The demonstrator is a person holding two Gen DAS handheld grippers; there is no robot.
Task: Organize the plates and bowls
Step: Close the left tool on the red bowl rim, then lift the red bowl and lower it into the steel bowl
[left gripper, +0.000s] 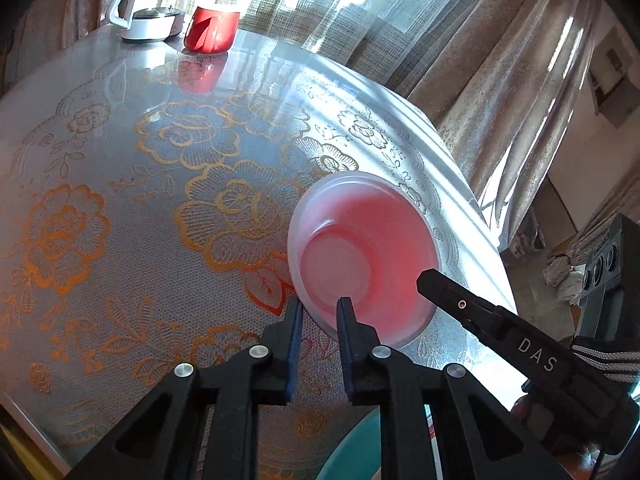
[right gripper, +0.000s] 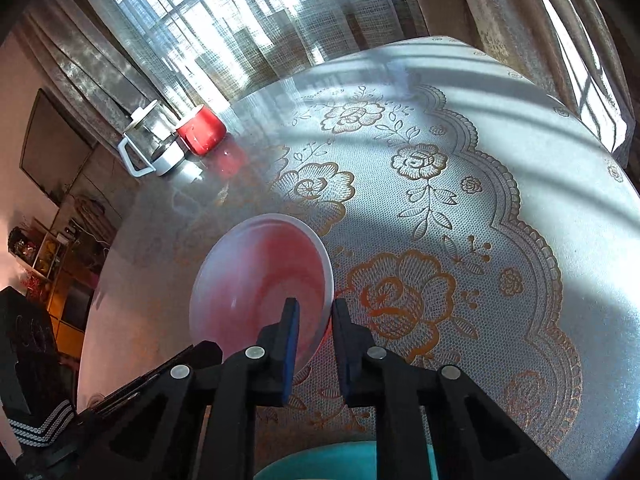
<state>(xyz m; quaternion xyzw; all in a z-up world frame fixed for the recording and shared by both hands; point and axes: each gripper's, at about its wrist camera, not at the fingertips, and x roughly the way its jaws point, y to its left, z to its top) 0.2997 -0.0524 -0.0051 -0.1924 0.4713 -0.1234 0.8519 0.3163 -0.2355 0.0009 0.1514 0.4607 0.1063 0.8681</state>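
Both tongs [left gripper: 320,306] [right gripper: 314,306] clamped on pink bowl [left gripper: 384,232] rim.

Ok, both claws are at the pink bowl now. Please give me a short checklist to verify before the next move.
1. Left claw shut on the pink bowl rim, one finger inside, one outside: ok.
2. Right claw shut on the opposite rim: ok.
3. Bowl empty: ok, nothing shows inside.
4. Red cup and glass jug away from the bowl: ok, both stand far behind it.
5. Teal dish below the claws free to receive the bowl: cannot tell, it is mostly hidden.
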